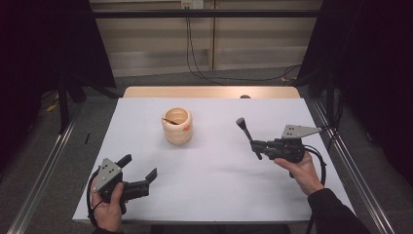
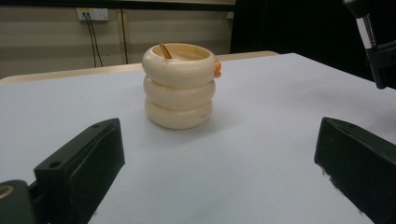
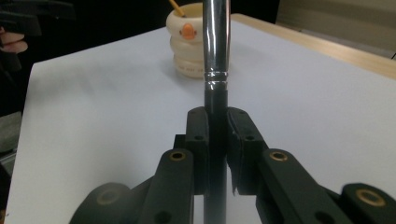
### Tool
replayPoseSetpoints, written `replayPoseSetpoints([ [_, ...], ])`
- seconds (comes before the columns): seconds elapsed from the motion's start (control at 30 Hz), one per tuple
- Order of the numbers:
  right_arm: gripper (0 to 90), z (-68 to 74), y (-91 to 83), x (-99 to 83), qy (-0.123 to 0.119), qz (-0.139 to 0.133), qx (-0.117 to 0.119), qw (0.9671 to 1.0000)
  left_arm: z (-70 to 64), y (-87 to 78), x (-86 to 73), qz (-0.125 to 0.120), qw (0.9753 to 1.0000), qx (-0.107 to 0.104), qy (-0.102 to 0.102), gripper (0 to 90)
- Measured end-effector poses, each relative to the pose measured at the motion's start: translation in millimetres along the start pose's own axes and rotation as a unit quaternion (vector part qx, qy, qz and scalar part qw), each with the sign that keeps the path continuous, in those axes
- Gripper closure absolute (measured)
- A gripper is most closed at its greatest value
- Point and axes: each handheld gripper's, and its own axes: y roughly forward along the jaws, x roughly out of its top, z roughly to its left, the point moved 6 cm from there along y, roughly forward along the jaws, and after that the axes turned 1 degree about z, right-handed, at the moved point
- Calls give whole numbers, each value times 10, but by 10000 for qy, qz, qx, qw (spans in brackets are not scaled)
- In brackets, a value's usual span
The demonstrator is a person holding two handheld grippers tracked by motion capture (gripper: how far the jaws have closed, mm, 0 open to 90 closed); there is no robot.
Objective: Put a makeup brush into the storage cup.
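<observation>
- White table top (image 1: 209,185) under a fixed overhead camera; wooden edge at the far side, dark curtains left and right, beige wall with cables behind.
- Left hand (image 1: 109,207) comes in at the near left corner, wrapped round the grip, grey plate on top tilted toward the camera.
- Left gripper (image 1: 140,169) points up-table and to the right, roughly toward the holder. Jaws wide apart, nothing between them, not touching anything; in the left gripper view the two black jaws sit at the frame's outer edges with bare table between.
- Right hand (image 1: 299,168) sits farther up, right side of the table, dark sleeve trailing to the near right corner, wrist bent inward.
- Right gripper (image 1: 256,146) points left toward table centre. Jaws clamped tight on a brush (image 1: 247,132): black handle pinched between the pads, silver ferrule just past the tips in the right gripper view (image 3: 215,42).
- Brush stands tilted, dark tip up and away from the person, lifted off the table.
- Cream ribbed holder (image 1: 177,127), three stacked rings, stands upright mid-table toward the far side, well apart from both grippers. Small orange knob on its right side; a thin wooden stick (image 1: 169,120) leans inside.
- Holder is between the two grippers laterally, nearer the far edge.
</observation>
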Motion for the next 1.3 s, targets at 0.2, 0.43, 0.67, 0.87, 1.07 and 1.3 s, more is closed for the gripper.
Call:
replayPoseSetpoints([
  [0.2,793,-4,-66,69,28,-447,-42,9990,-16,-19,9,-69,10000,-53,-33,15],
  [0.43,793,37,-55,88,-46,-519,53,9986,-31,-32,18,-77,10000,-32,-40,16],
  [0.67,793,60,-95,129,22,-683,149,9975,-81,-28,42,-127,9999,-73,-66,16],
  [0.87,793,104,-91,163,41,-750,278,9968,-163,8,77,-95,9997,-212,-8,16],
  [1.07,793,161,-62,191,29,-785,391,9961,-244,66,134,-82,9996,-269,56,11],
  [1.3,793,217,-36,219,19,-839,475,9953,-352,122,204,-89,9988,-462,105,19],
])
